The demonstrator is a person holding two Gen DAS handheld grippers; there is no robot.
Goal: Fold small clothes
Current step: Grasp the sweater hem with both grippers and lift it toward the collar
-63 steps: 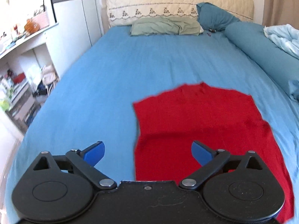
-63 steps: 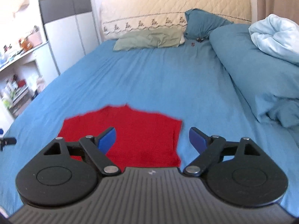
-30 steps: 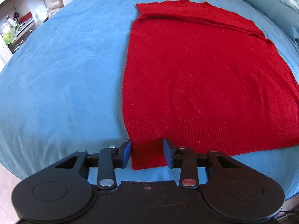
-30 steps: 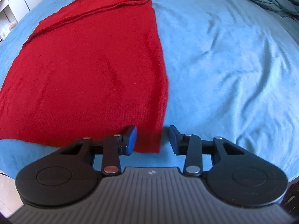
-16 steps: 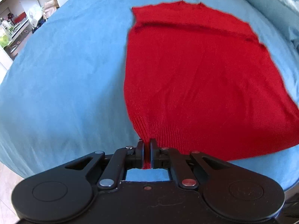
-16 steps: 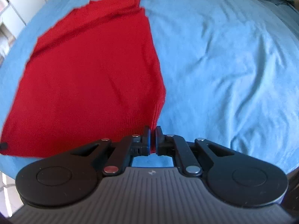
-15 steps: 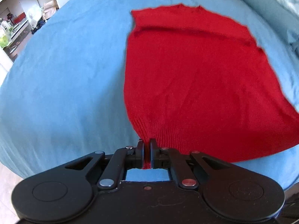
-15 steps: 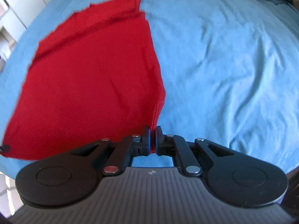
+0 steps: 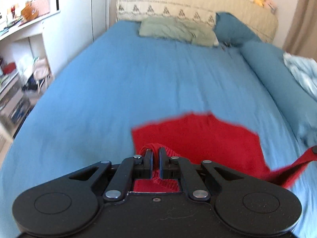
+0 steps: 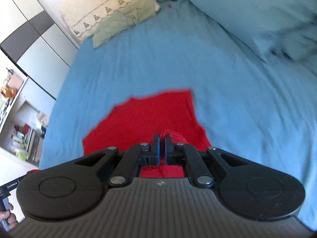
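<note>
- While we count one red sweater (image 9: 198, 138) on the bed (image 9: 122, 91), two grippers pinch its hem.
- Left gripper (image 9: 156, 154) at 6 o'clock: clamped on knit.
- Right gripper (image 10: 162, 141): likewise; no writing readable on it.

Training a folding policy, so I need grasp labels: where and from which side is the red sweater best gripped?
At the ribbed hem's two corners, from the near bed edge. The red sweater lies flat, hem nearest; left tongs and right tongs are each shut on a bunched corner.
</note>
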